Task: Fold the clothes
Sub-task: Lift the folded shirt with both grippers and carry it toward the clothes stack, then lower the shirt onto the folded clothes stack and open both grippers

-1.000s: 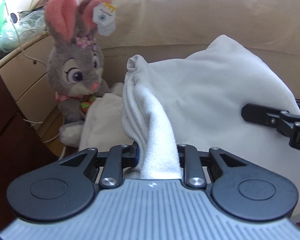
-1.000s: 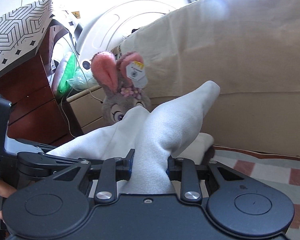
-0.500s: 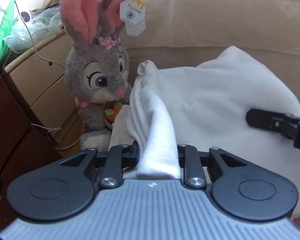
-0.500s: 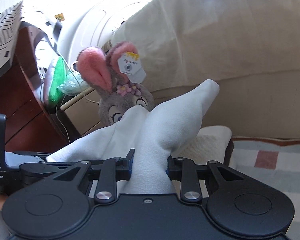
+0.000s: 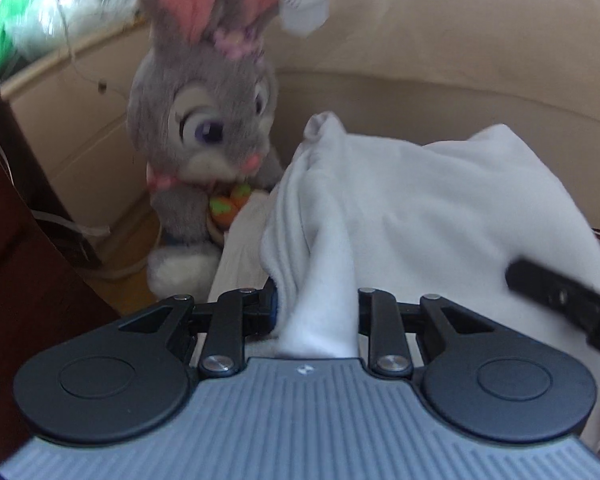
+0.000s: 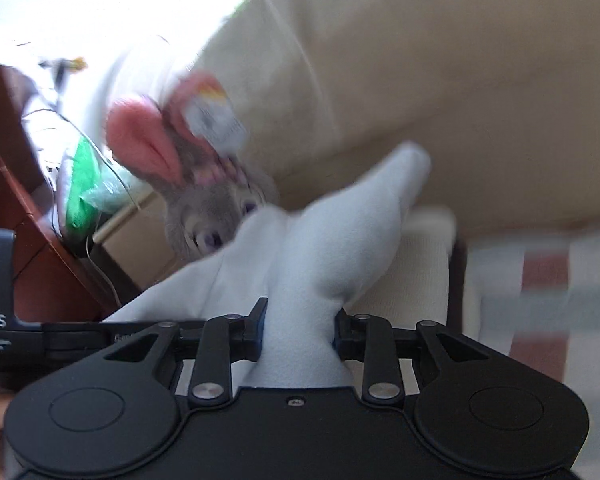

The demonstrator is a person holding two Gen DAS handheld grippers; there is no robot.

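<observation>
The white fleece garment [image 5: 440, 208] hangs bunched just right of the plush rabbit [image 5: 204, 132], pinched by the left hand-held gripper [image 5: 314, 312] and the right hand-held gripper [image 6: 298, 328], whose jaws have just eased wider.

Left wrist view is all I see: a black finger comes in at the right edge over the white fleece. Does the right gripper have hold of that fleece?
Observer: Yes. The right gripper has a bunch of the white fleece garment pinched between its fingers, though they have just been opening a little.
Operator: What lies beyond the fleece on that side?
Observer: A red and white checked cover spreads out to the right of it.
</observation>
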